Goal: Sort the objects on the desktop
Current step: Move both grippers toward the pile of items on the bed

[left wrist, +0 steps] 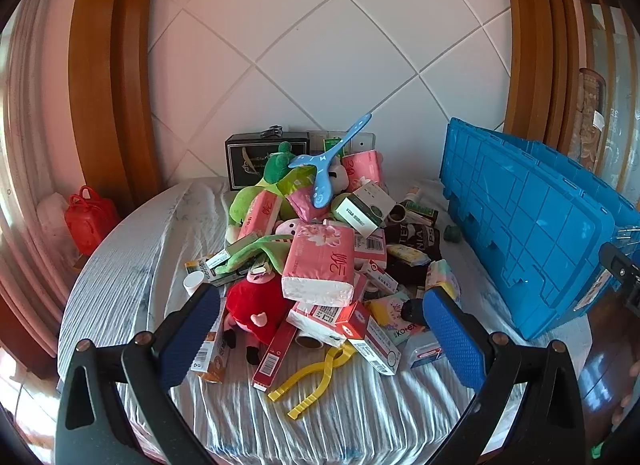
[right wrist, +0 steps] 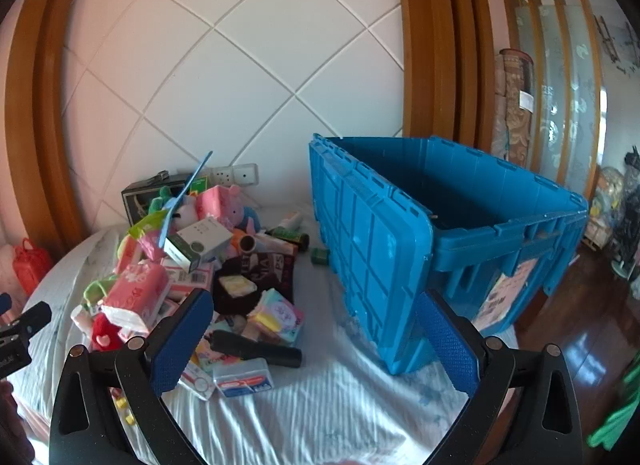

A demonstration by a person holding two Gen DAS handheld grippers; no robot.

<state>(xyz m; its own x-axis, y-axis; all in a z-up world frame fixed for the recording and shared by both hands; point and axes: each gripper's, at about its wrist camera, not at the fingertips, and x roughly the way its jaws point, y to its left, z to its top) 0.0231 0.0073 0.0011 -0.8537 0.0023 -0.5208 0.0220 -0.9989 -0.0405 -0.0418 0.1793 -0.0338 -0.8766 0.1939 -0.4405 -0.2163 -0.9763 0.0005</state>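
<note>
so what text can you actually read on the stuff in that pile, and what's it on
"Kotex" on the pastel pad packet.
"240" sideways on the big pink tissue pack.
"240" on the pink tissue pack at the back.
Broken white letters on the dark cloth: no whole word.
Small print on the white and green box and the red and white boxes: unreadable.

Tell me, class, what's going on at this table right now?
A person holds a gripper in each hand over a cloth-covered table, ready to sort. Both the left gripper and the right gripper stand wide open and empty. A jumbled pile sits untouched: pink tissue packs, a red plush toy, a yellow plastic clip, a blue hanger. The blue storage crate waits open beside the pile.
</note>
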